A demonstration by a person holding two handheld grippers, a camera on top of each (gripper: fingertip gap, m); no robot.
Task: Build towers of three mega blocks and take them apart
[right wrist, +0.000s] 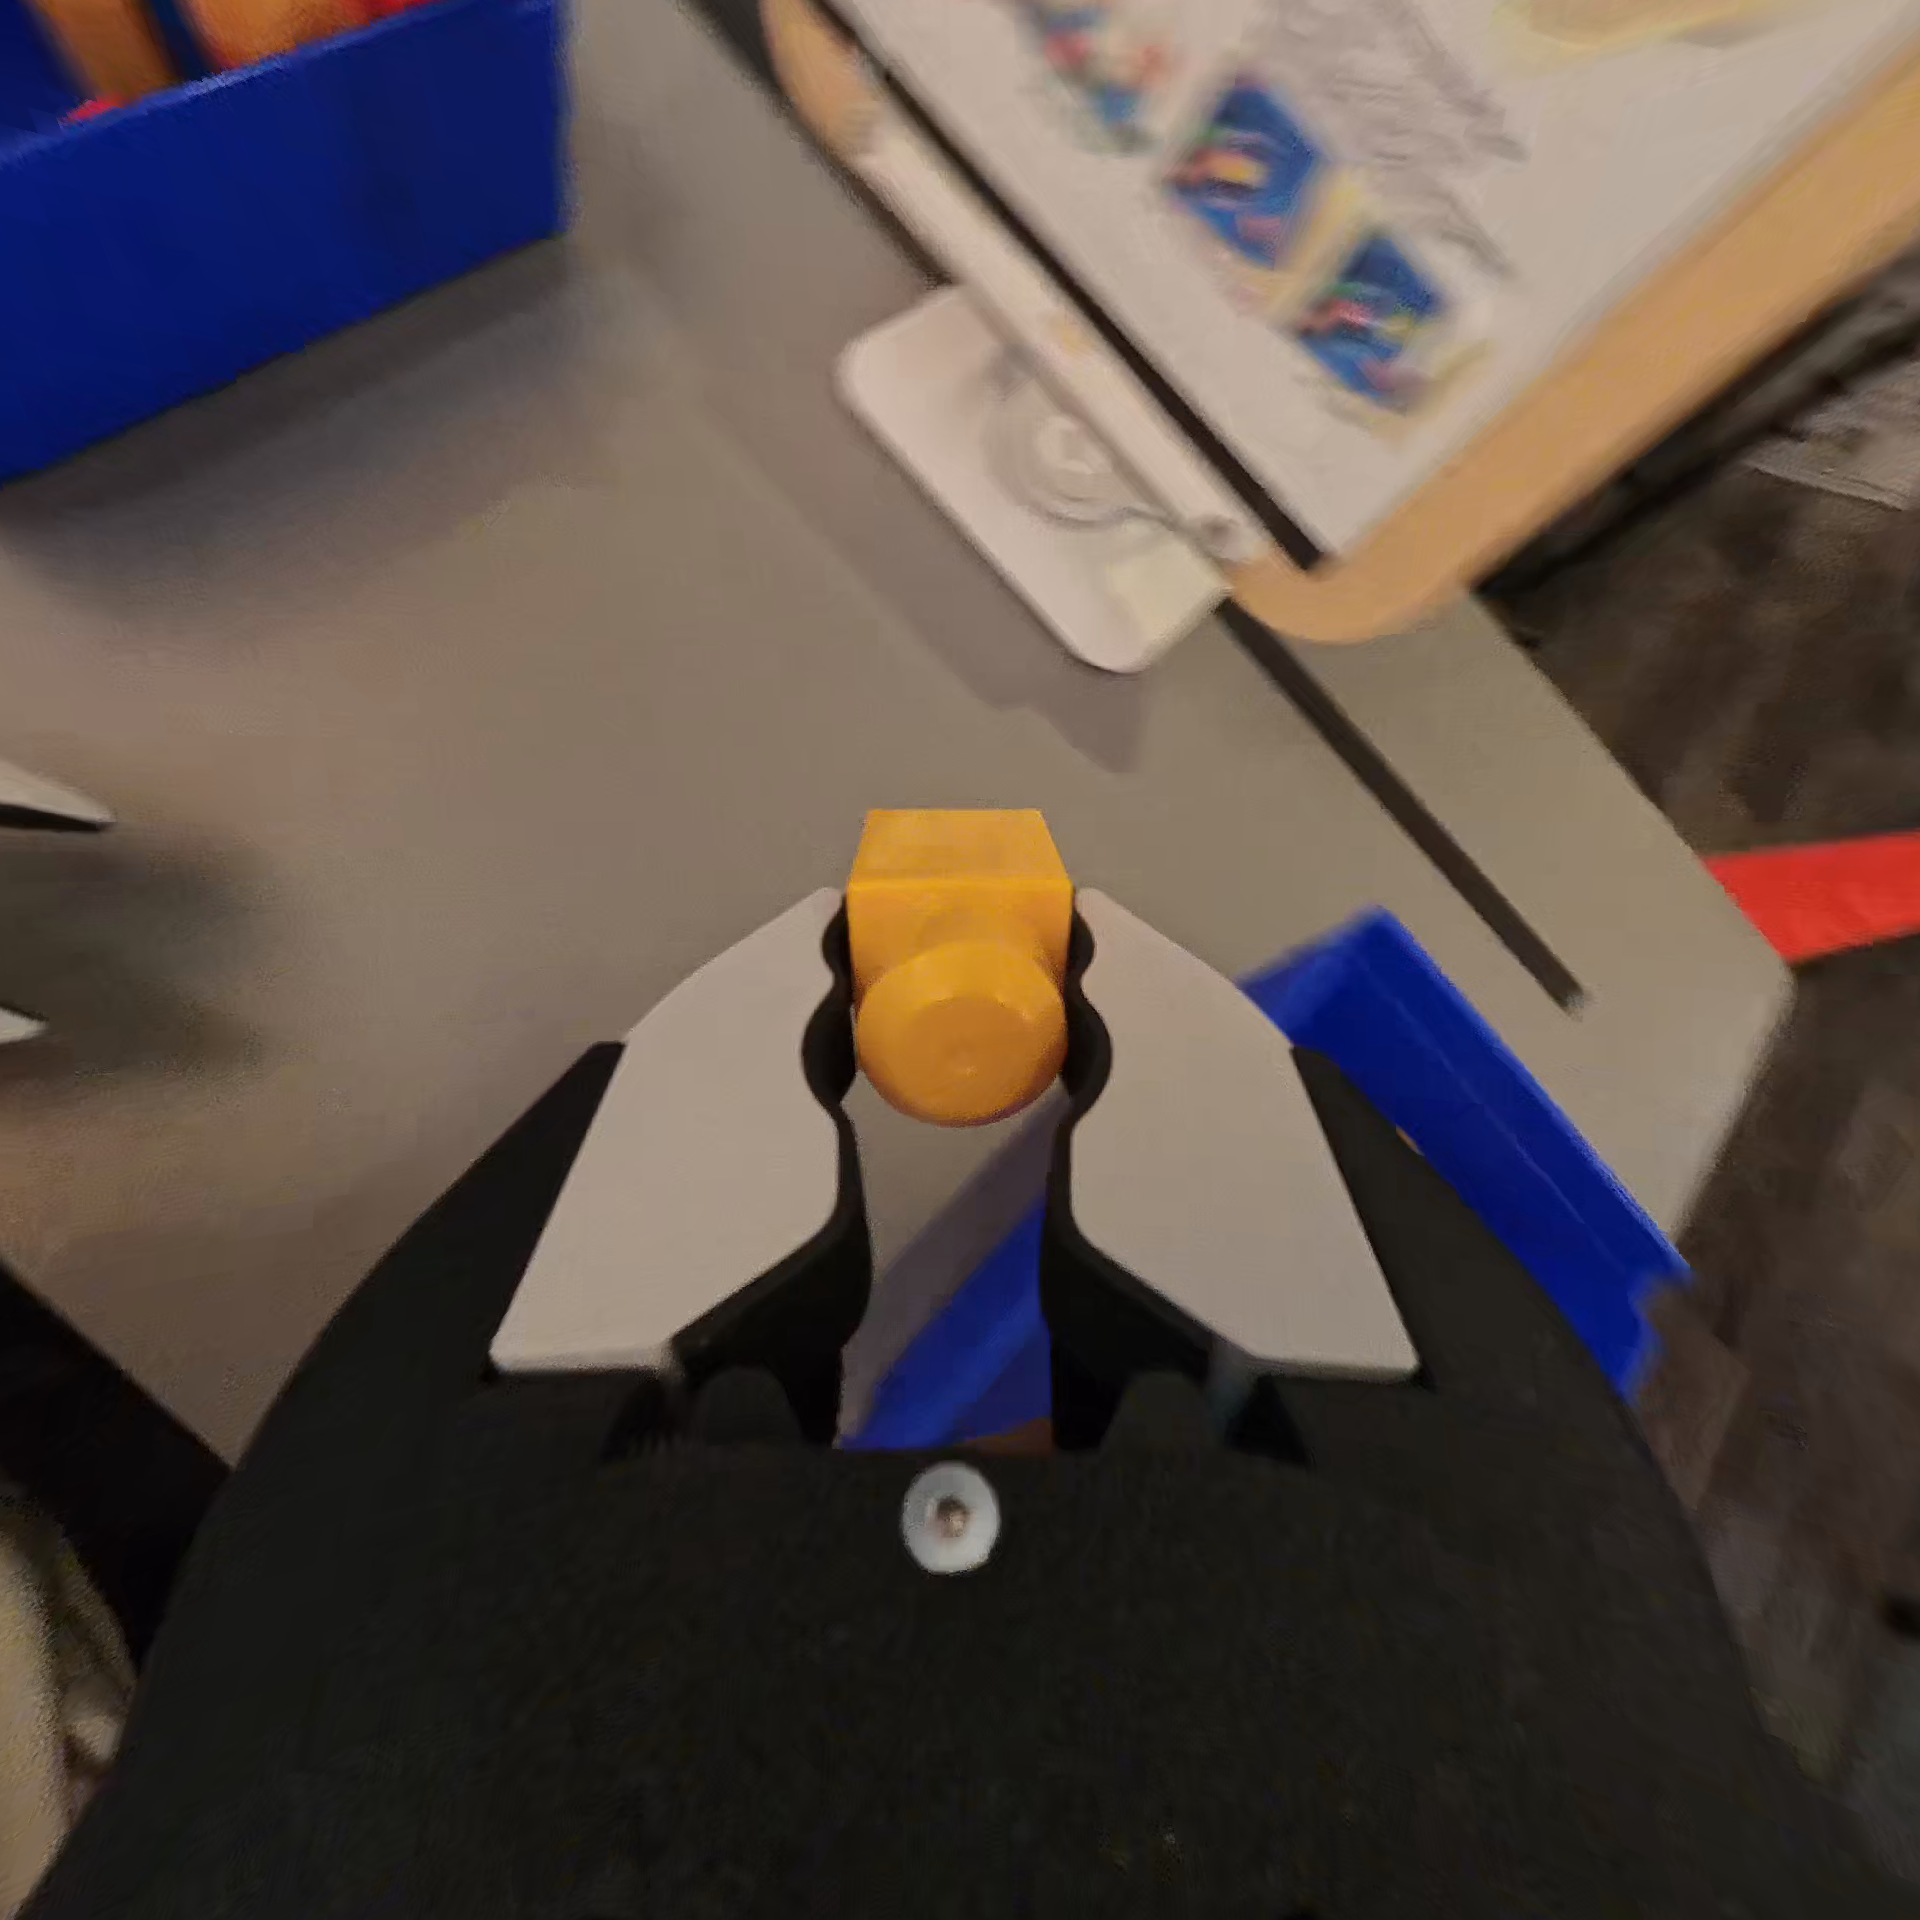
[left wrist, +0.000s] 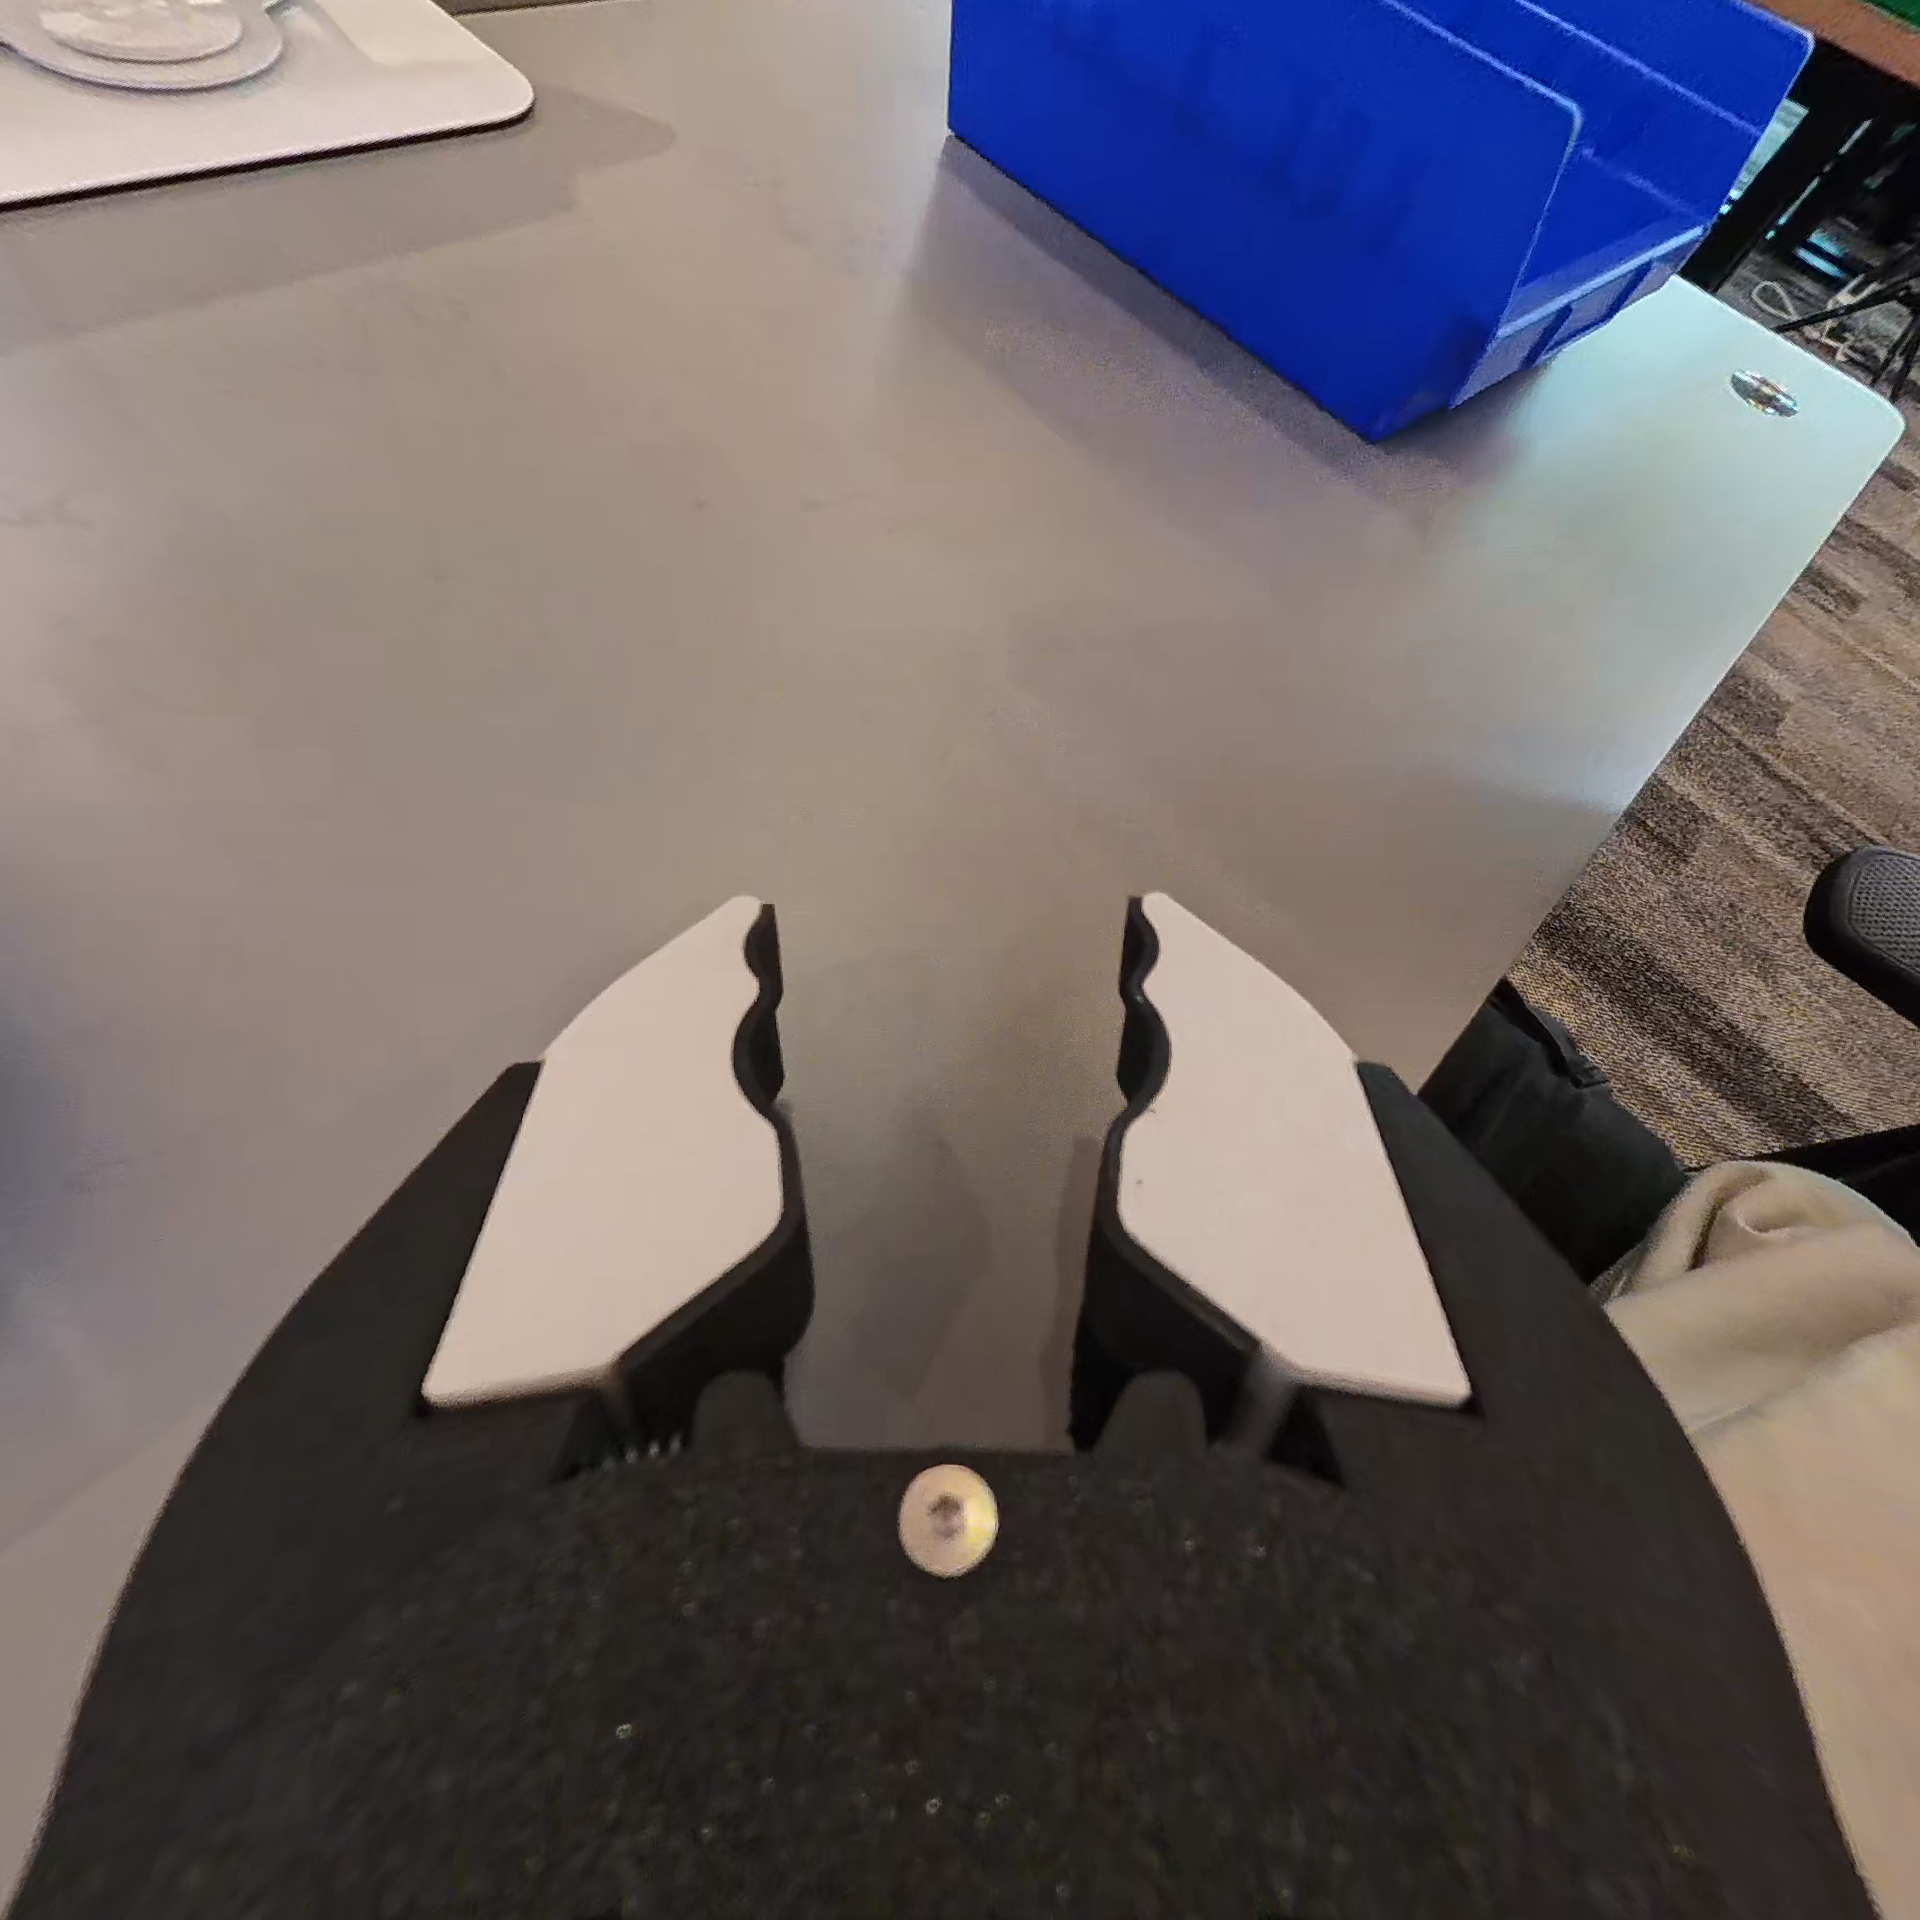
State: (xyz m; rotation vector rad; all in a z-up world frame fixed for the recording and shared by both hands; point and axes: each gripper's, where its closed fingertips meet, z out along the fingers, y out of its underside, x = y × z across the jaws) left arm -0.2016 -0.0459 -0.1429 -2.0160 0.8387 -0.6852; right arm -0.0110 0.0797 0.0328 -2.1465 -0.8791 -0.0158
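Observation:
In the right wrist view my right gripper (right wrist: pixel 958 914) is shut on an orange mega block (right wrist: pixel 956 935). Its single stud points back toward the camera and both pads press its sides. It hangs above the grey table (right wrist: pixel 468 675). In the left wrist view my left gripper (left wrist: pixel 951 914) is open and empty over bare grey table (left wrist: pixel 727 571). Its fingertips (right wrist: pixel 52 810) show blurred at the left edge of the right wrist view.
A blue bin (left wrist: pixel 1351 197) stands at the far right of the left wrist view. In the right wrist view a blue bin with blocks (right wrist: pixel 260 197) is at the top left, another blue bin (right wrist: pixel 1455 1122) lies under my right finger, and a stand with a picture sheet (right wrist: pixel 1299 260) is at the right.

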